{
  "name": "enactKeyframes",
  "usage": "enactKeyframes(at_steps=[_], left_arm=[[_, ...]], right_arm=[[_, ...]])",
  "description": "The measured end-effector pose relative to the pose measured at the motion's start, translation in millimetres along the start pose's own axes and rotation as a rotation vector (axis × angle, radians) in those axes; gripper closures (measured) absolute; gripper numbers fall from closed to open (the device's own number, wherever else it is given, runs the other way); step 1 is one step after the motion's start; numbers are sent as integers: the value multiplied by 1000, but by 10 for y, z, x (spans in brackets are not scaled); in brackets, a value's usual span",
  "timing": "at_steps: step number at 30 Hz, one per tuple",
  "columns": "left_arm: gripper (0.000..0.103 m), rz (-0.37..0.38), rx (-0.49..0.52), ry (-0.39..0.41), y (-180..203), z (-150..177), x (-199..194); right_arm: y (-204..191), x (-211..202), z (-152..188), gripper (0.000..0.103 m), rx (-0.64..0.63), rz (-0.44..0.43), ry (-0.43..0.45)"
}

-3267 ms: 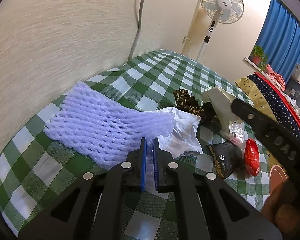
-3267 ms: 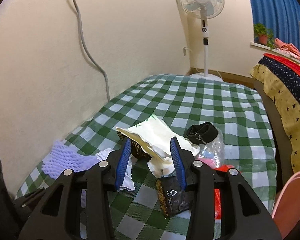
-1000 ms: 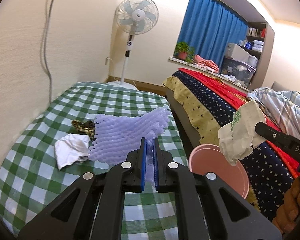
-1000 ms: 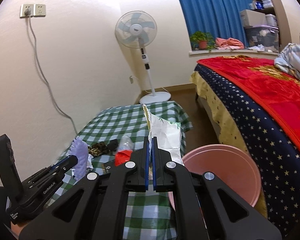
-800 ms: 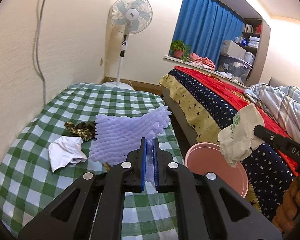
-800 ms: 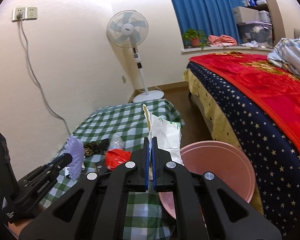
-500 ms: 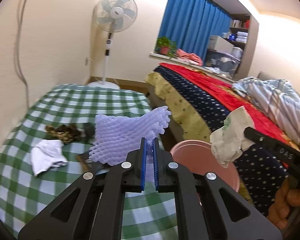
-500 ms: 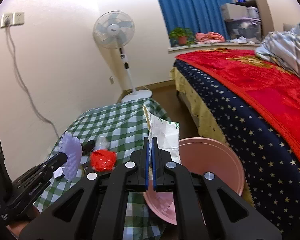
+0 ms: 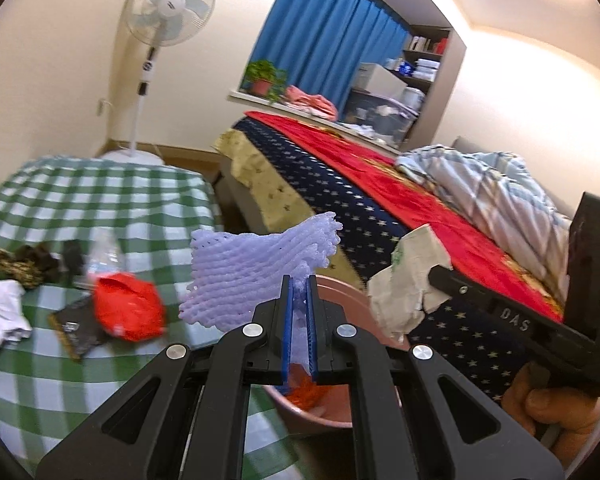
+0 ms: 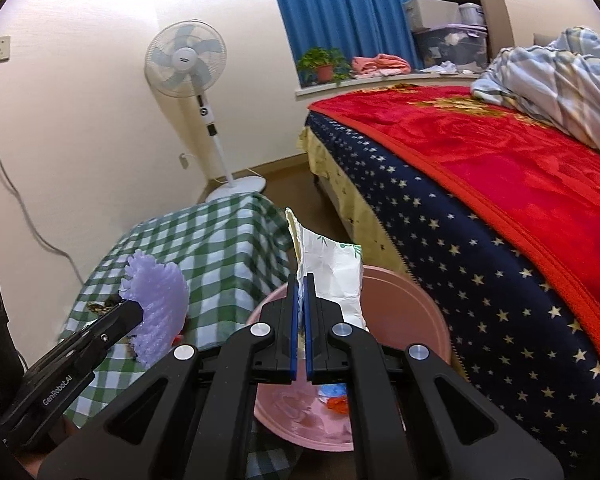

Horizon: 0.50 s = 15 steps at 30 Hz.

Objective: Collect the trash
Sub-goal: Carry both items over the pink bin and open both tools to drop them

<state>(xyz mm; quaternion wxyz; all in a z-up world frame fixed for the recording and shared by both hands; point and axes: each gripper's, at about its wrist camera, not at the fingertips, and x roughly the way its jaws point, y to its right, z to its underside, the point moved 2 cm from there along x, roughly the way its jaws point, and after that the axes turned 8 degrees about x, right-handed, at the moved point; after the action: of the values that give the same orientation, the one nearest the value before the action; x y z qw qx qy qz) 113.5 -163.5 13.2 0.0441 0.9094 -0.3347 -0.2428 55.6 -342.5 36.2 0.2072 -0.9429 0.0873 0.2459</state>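
Note:
My left gripper (image 9: 299,284) is shut on a purple foam net (image 9: 256,268) and holds it in the air at the near rim of the pink bin (image 9: 338,288). The net also shows in the right wrist view (image 10: 158,300). My right gripper (image 10: 299,280) is shut on a crumpled white wrapper (image 10: 332,276) and holds it above the pink bin (image 10: 404,312), which has scraps inside. The wrapper also shows in the left wrist view (image 9: 404,280). On the green checked table (image 9: 80,200) lie a red bag (image 9: 126,306), a black packet (image 9: 74,330), a white tissue (image 9: 0,316) and a dark patterned wrapper (image 9: 20,264).
A bed with a red and starred navy cover (image 10: 500,184) runs along the right of the bin. A standing fan (image 10: 186,64) is by the far wall. A cable (image 10: 4,152) hangs down the left wall. The bin stands between table and bed.
Both grippers closed on their trash, lifted it off the table and swung right to the pink bin. Over the last second the bin has come closer under both.

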Motion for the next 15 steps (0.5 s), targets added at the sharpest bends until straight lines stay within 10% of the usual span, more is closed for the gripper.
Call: enactKeyframes(at_steps=[15], left_arm=[[97, 168, -52, -43, 156, 112, 396]], right_arm=[[234, 78, -12, 100, 40, 64, -19]])
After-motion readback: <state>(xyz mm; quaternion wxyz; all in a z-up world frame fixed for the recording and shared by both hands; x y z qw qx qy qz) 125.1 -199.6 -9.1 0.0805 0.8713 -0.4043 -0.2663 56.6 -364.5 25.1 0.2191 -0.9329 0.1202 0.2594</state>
